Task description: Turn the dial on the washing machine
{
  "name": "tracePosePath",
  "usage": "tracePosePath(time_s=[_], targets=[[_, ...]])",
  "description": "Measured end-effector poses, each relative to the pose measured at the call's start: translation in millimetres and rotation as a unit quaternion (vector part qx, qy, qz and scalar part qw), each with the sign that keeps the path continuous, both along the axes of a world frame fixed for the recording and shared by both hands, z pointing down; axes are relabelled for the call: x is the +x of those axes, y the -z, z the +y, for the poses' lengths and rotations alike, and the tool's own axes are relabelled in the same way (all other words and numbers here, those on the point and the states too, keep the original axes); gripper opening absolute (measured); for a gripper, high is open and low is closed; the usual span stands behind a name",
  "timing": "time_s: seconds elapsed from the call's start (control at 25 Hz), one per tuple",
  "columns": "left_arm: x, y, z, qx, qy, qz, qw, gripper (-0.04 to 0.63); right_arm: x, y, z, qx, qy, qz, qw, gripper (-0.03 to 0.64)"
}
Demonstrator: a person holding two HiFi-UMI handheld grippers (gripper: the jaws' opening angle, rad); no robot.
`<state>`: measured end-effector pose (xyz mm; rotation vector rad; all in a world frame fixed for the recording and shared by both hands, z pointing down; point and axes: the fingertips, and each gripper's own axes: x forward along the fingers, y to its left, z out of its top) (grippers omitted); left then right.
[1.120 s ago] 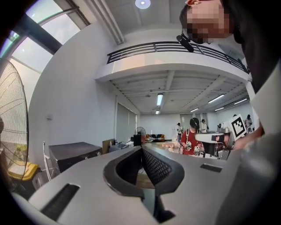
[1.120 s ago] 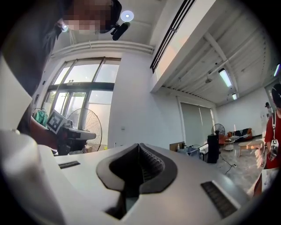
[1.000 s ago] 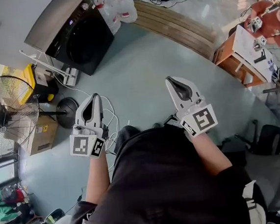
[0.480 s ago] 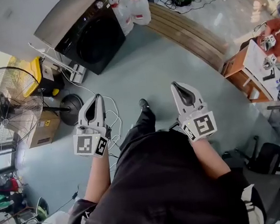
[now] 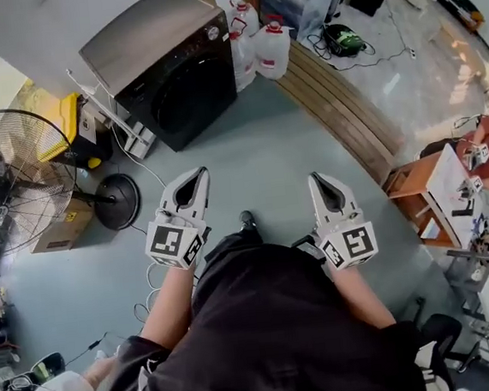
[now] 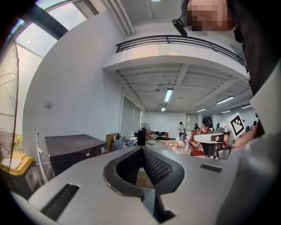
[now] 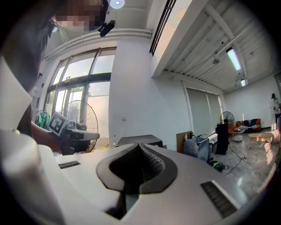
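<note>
Holding left gripper (image 5: 198, 176) and right gripper (image 5: 317, 179) above the floor (image 5: 248, 147), well apart from the washer (image 5: 173, 77). Clenching both pairs of fingers on nothing, dial (image 5: 212, 33) untouched.

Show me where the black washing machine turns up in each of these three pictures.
Head view: the washing machine sits at the upper centre-left, against the white wall.
Left gripper view: it is the dark box low on the left.
Right gripper view: it is small, near the centre of the picture.
Shared landmark: the big floor fan stands to its left in all three.
</note>
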<state>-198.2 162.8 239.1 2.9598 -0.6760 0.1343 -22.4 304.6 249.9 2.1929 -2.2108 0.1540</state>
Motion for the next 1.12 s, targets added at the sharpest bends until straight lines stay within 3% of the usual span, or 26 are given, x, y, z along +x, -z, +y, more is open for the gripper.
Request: tracePosePath(time_s=[0.2, 0.44, 0.6, 0.8, 0.92, 1.12], targets=[[12, -12, -66, -0.029, 0.002, -0.002, 0.9996, 0.017, -13, 7, -83, 0.0, 0.065, 0.014, 0.998, 0.021], [24, -38, -135, -0.05, 0.019, -0.004, 0.9986, 0.015, 1, -8, -163, -0.011, 0.09, 0.011, 0.996, 0.021], [32, -58, -164, -0.07, 0.05, -0.011, 0.9962, 0.015, 13, -23, -189, -0.022, 0.12, 0.039, 0.992, 0.021], [36, -92, -180, -0.086, 0.079, -0.031, 0.9927, 0.015, 35, -62, -215, -0.05, 0.137, 0.016, 0.989, 0.021], [51, -122, -214, -0.1, 0.109, -0.033, 0.9885, 0.015, 56, -97, -262, -0.065, 0.172, 0.012, 0.983, 0.021], [116, -139, -268, -0.107, 0.183, -0.037, 0.9765, 0.015, 127, -124, -337, -0.088, 0.235, -0.006, 0.968, 0.022]])
